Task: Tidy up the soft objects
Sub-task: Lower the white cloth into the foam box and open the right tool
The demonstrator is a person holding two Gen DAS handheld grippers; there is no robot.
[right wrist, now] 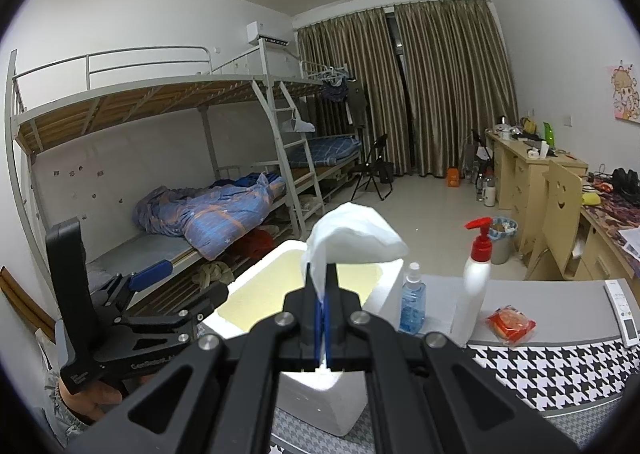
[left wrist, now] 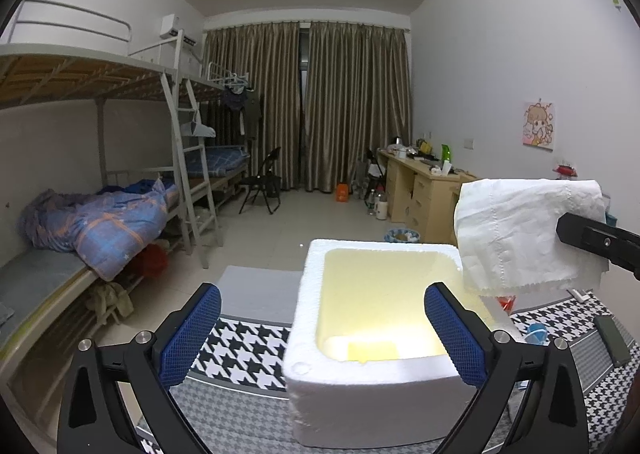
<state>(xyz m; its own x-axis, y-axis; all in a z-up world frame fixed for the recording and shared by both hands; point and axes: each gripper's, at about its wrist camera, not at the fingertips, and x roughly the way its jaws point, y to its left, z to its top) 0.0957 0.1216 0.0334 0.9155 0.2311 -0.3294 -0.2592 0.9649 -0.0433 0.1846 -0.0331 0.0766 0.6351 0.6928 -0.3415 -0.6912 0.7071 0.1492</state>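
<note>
Above the white foam box (left wrist: 372, 338), a white tissue (right wrist: 354, 240) hangs pinched in the right tongs (right wrist: 323, 318), whose blue pads are pressed together on its lower edge. It is crumpled and soft, with an embossed, scalloped border, and bunches upward from the pads, its long axis roughly upright. Inside the box lies a yellow sponge (left wrist: 374, 351). The left tongs (left wrist: 322, 334) stand wide apart, holding nothing.
</note>
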